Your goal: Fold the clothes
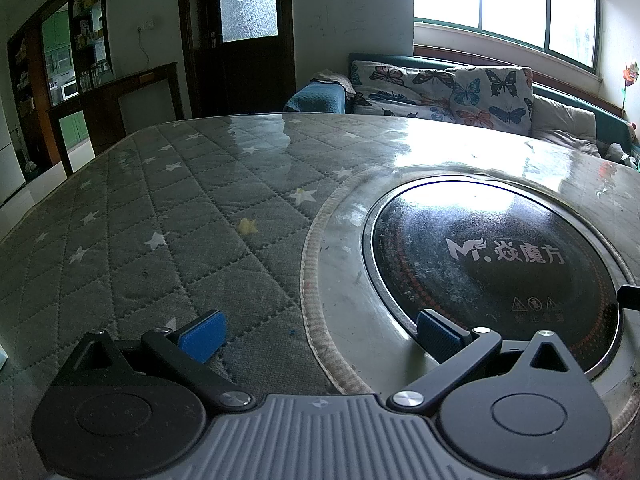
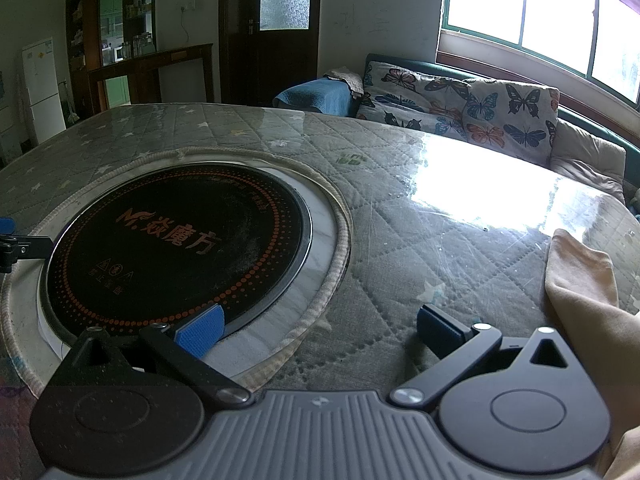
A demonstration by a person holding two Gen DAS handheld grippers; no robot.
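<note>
Both claws low over the table [image 1: 168, 200], quilted grey cover w/ stars under a clear glossy sheet. My left gripper [image 1: 320, 334]: jaws spread wide, nothing between the blue pads [image 1: 202, 336]. Right pad sits over the rim of the round black cooktop [image 1: 492, 264] set into the table centre; left pad over the quilt. My right gripper [image 2: 320, 330]: also spread wide, empty — left pad near the cooktop's [image 2: 176, 252] near edge, right pad over quilt. Task item: tan garment [image 2: 588, 320], bunched at the right edge of the right wrist view, just beside my right claw, not touching the pads. Far side: sofa w/ butterfly cushions [image 2: 460, 100], window [image 2: 540, 12] glare on sheet.
</note>
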